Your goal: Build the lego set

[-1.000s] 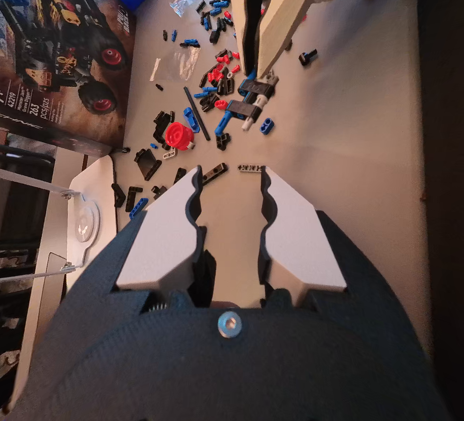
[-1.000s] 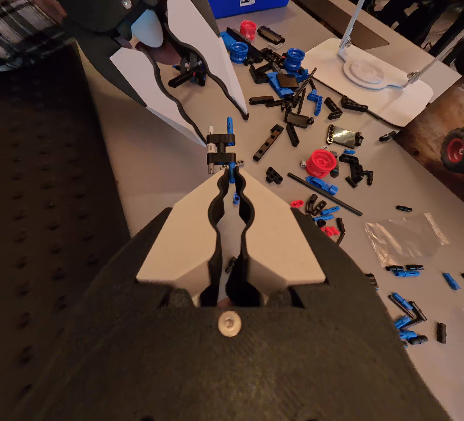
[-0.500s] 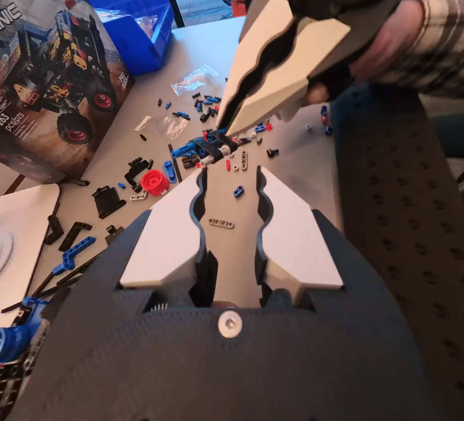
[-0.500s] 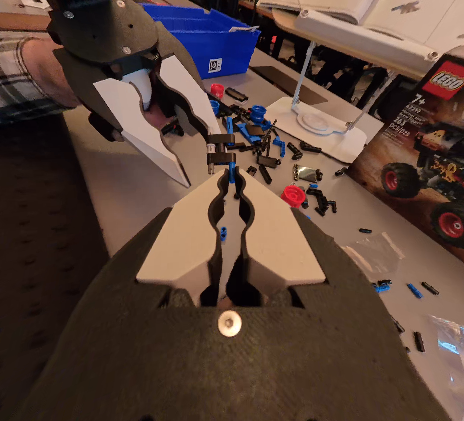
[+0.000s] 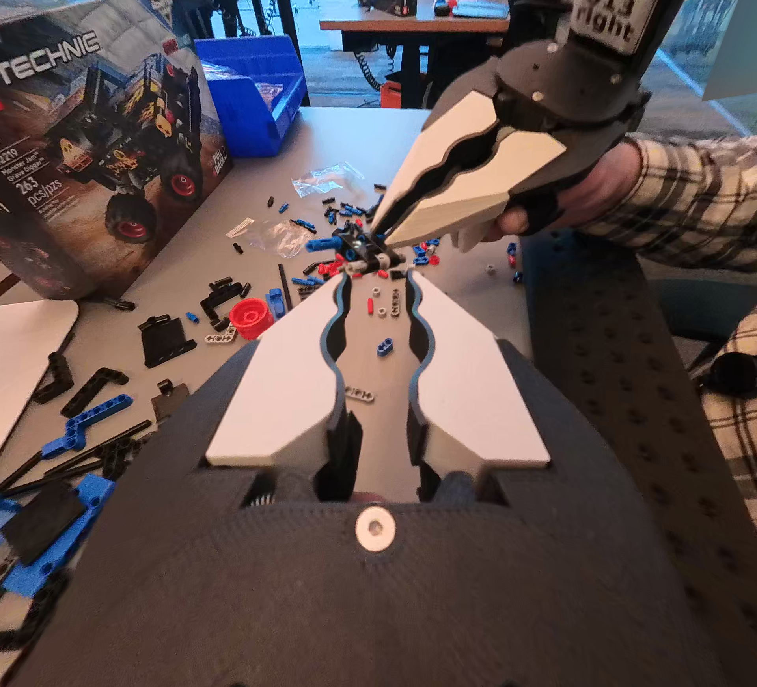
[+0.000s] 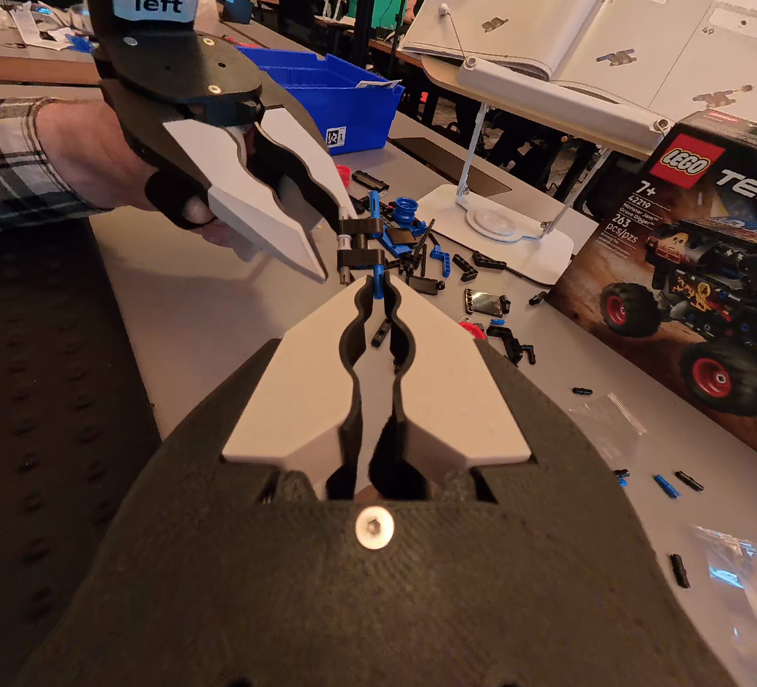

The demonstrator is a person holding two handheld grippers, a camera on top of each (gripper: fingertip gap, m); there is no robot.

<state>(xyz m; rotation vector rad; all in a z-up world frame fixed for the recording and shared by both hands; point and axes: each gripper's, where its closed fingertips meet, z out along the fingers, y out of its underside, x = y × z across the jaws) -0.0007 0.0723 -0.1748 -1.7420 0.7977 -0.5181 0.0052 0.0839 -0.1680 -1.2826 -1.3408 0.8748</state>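
A small assembly of black beams with blue and white pins (image 6: 360, 245) hangs above the grey table. My right gripper (image 6: 379, 284) is shut on its blue pin from below. In the left wrist view the right gripper (image 5: 379, 235) comes in from the upper right and holds the assembly (image 5: 362, 251) just past my left fingertips. My left gripper (image 5: 377, 278) is open and empty. In the right wrist view the left gripper (image 6: 334, 245) sits left of the assembly, with its tips close beside the assembly's white pin.
Loose black, blue and red parts cover the table, among them a red wheel hub (image 5: 250, 317) and a blue link (image 5: 385, 346). The set's box (image 5: 94, 135) stands left, with a blue bin (image 5: 254, 94) behind. An instruction book on a stand (image 6: 573, 32) is at the back. A dark perforated mat (image 5: 594, 339) lies right. My left and right fingertips are right by each other. Left tips and right tips are each some 11 cm from the blue link (image 5: 385, 346).
Both grippers have tilted up from looking down at the table to a more level view. The right gripper has raised the assembly. The left gripper stays open close to it.
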